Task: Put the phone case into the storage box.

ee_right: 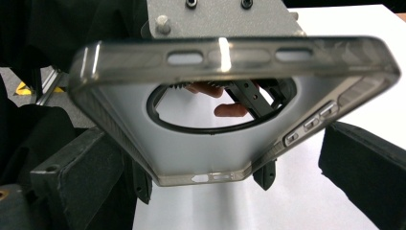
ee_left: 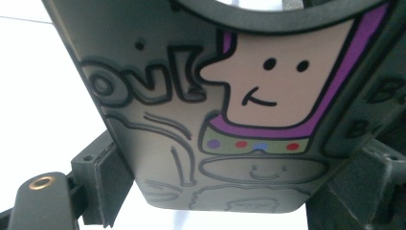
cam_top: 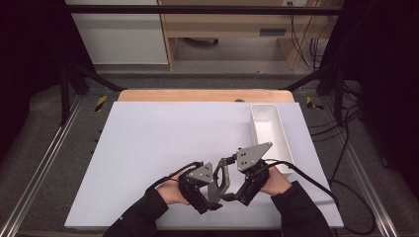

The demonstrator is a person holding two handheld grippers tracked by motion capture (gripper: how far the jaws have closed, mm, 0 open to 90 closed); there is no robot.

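Phone case (ee_right: 210,158), translucent grey with a ring cutout, sits pinched between the left gripper (cam_top: 213,196) jaws while the right gripper (cam_top: 236,193) jaws stand spread either side of it.

glossy translucent plastic phone case (ee_right: 191,158); matt white table (cam_top: 163,143).

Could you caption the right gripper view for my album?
Translucent grey phone case with round cutout, held above the white table.
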